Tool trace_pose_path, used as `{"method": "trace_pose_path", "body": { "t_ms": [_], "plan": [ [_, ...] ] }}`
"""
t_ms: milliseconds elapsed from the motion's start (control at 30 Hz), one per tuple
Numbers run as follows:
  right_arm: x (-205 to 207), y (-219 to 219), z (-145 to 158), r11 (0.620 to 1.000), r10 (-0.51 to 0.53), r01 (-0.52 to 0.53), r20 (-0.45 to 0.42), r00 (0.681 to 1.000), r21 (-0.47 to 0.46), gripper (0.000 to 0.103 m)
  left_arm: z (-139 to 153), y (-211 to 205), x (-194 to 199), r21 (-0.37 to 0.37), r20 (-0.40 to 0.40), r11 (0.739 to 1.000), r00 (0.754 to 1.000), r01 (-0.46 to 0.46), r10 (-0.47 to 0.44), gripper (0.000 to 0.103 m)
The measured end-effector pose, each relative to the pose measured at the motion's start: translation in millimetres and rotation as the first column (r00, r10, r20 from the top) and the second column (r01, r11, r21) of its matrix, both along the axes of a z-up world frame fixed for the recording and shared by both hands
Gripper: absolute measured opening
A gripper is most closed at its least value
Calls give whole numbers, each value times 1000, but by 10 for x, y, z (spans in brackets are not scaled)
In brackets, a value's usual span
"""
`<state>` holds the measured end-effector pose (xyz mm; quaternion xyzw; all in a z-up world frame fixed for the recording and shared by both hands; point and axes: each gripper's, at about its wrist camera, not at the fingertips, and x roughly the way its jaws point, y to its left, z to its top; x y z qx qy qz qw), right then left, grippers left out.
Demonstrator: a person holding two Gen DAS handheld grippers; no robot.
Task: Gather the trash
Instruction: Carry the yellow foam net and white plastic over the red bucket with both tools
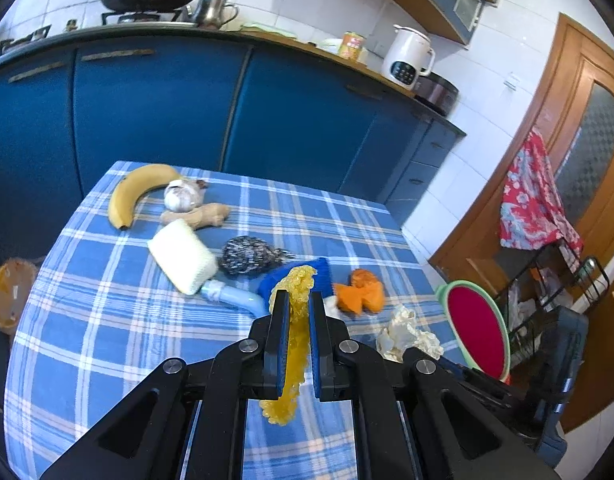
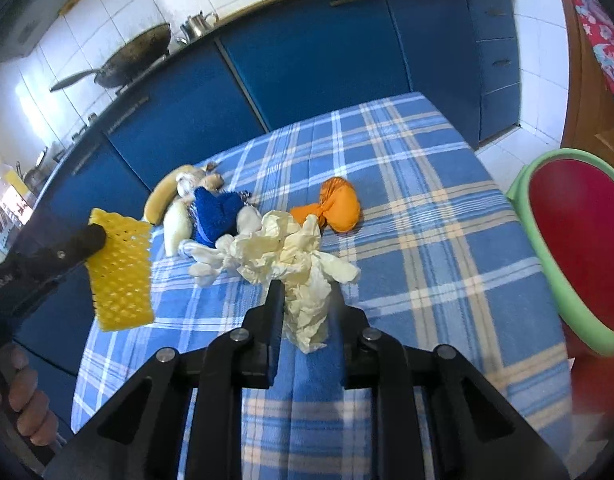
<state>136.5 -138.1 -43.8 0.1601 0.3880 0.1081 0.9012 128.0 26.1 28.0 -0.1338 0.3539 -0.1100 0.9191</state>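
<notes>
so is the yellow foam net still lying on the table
No, the left gripper is shut on the yellow foam net and holds it in the air beside the tablecloth.

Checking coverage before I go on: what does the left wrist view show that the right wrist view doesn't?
Only the left wrist view: the white kettle and the black rack.
Only the right wrist view: the left gripper from outside, with the hand holding it.
Both: yellow foam net clamped by the left gripper, crumpled gloves in the right gripper, orange bundle, banana.
</notes>
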Motion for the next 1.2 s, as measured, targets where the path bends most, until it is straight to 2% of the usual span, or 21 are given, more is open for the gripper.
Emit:
{"method": "trace_pose_path", "body": {
  "t_ms": [300,633,933,1200],
  "plan": [
    [-332,-301,227,998,-58,57,54,997,22,24,113,-361,-82,15,20,997,996,82,-82,9],
    [-605,-773,392,986,-163,160,98,982,40,24,256,-863,-96,57,48,981,981,184,-187,9],
    [-769,-1180,461,967,-255,251,120,959,52,24,328,-1373,4,110,68,952,953,287,-295,9],
    [-874,-1529,422,943,-331,326,116,936,66,24,308,-1837,63,122,76,919,920,374,-384,9]
  ]
}}
